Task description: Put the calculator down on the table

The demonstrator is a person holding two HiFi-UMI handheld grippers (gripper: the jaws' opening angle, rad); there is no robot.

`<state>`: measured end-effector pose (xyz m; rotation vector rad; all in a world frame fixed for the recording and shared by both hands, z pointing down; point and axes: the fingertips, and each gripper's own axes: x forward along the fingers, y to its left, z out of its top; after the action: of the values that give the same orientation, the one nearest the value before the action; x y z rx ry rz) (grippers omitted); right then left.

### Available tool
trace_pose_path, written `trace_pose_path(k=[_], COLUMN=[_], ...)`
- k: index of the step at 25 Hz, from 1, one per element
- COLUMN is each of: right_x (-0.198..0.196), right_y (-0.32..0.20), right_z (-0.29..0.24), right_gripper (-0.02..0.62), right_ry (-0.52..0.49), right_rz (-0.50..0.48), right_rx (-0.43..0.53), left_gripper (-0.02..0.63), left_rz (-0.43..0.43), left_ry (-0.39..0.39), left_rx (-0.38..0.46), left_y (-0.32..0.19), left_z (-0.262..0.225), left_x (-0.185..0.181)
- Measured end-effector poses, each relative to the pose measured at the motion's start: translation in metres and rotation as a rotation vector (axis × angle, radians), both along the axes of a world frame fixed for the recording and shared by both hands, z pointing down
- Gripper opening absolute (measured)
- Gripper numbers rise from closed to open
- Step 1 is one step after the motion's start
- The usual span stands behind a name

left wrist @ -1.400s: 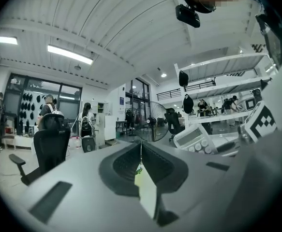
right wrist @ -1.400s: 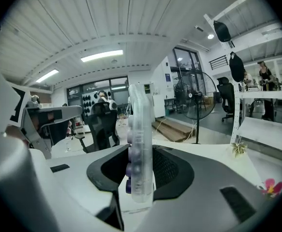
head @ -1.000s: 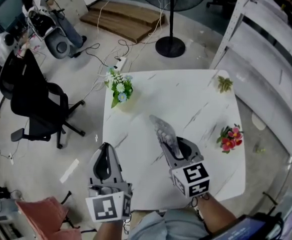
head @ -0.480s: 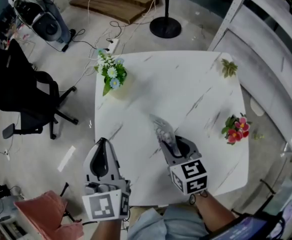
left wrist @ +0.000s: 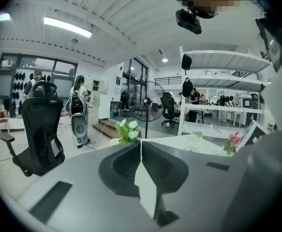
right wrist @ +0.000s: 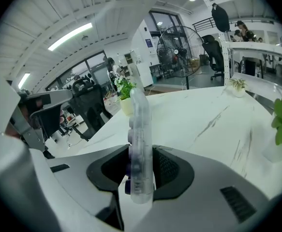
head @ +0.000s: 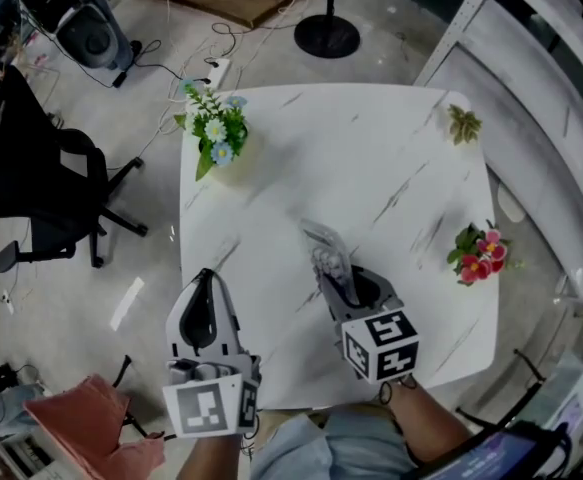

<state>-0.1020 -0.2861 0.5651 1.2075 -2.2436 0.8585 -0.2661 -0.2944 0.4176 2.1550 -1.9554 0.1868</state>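
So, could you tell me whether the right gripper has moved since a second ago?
Yes. The right gripper, shut on the calculator, now shows farther from the white flowers and nearer the table's near edge, which fits it coming down.

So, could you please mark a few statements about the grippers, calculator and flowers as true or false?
1. The right gripper holds the calculator. True.
2. The left gripper is open. False: its jaws are together, with nothing between them.
3. The calculator lies flat on the table. False: it is clamped edge-up in the right gripper's jaws.
4. Red flowers stand near the table's right edge in the head view. True.
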Motion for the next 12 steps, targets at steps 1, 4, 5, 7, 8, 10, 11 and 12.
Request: trace_pose_path(k=[1, 4, 5, 7, 8, 10, 11, 12], right_x=[0.000, 0.000, 0.000, 0.000, 0.000, -0.001, -0.001, -0.001], right_y=[-0.001, -0.005, -0.007, -0.010, -0.012, -0.015, -0.016, -0.017], right_z=[0.000, 0.002, 0.004, 0.006, 0.007, 0.008, 0.009, 0.009], right_gripper=[0.149, 0.149, 0.149, 0.149, 0.149, 0.149, 0.149, 0.149], right_ry=[-0.001, -0.019, -0.033, -0.062, -0.072, -0.078, -0.078, -0.080], right_rz=[0.002, 0.022, 0.034, 0.061, 0.073, 0.089, 0.093, 0.096], right_rx=[-0.002, -0.024, -0.039, -0.071, -0.082, -0.091, -0.093, -0.096], left_gripper=[0.014, 0.012, 0.012, 0.012, 0.012, 0.012, 0.012, 0.012], left_rz=[-0.002, -0.011, -0.013, -0.017, -0.018, -0.020, -0.020, -0.018], left_ry=[-0.003, -0.017, -0.022, -0.027, -0.028, -0.028, -0.026, -0.022], left_rx=[-0.005, -0.027, -0.034, -0.043, -0.043, -0.040, -0.040, -0.037], left_y=[0.000, -0.002, -0.002, -0.003, -0.004, -0.007, -0.008, -0.009], left_z=[0.001, 0.004, 0.005, 0.006, 0.006, 0.006, 0.006, 0.006], left_x=[-0.001, -0.006, -0.007, -0.010, -0.012, -0.014, -0.015, -0.015])
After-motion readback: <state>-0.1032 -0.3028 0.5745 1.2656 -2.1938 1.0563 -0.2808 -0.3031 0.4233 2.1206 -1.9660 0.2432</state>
